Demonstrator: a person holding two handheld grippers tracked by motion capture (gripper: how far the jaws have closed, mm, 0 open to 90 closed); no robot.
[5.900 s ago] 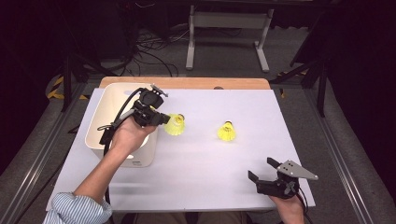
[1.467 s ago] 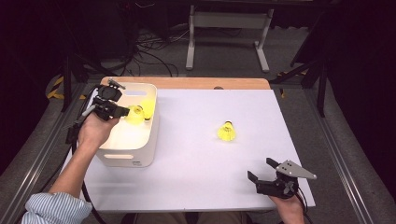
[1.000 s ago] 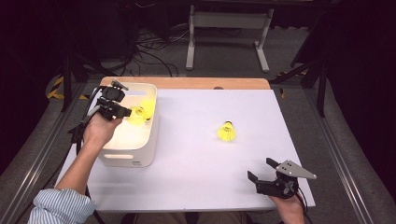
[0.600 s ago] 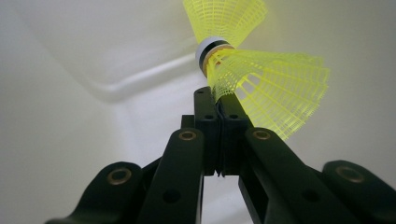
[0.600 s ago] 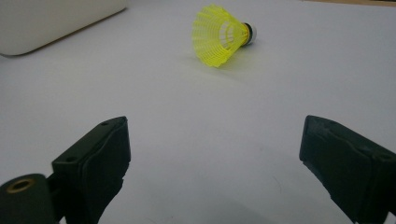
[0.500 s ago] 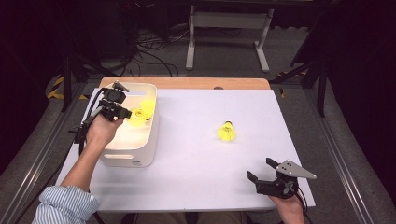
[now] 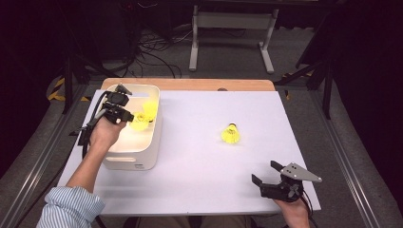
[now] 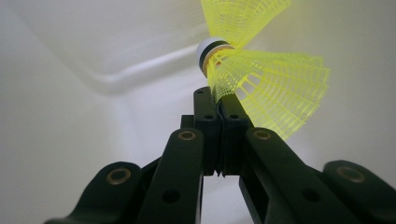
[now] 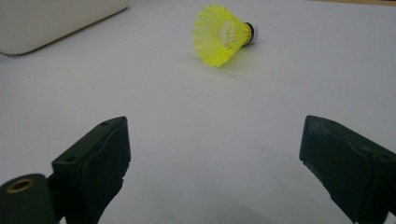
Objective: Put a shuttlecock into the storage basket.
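My left gripper [image 7: 127, 116] reaches into the white bin [image 7: 151, 154] at the table's left and is shut on the mesh skirt of a yellow shuttlecock [image 7: 138, 125]. In the left gripper view the jaws [image 8: 218, 100] pinch that skirt [image 8: 275, 93], and a second yellow shuttlecock [image 8: 243, 18] with a white cork lies right against it. That second one [image 7: 150, 109] rests in the bin's far corner. A third yellow shuttlecock [image 7: 230, 134] [image 9: 222, 35] lies on its side on the white table. My right gripper [image 7: 266, 172] [image 9: 215, 135] stands open near the front right edge, with nothing between its jaws.
The white sheet [image 7: 199, 166] covers the table, with a wooden strip [image 7: 190, 84] along its far edge. Metal rails run down both sides of the table. A grey stand [image 7: 233, 28] and cables lie on the floor behind.
About six seconds ago the left gripper held the shuttlecock over the table right of the bin; it is now inside the bin. Over the last second nothing has visibly moved.
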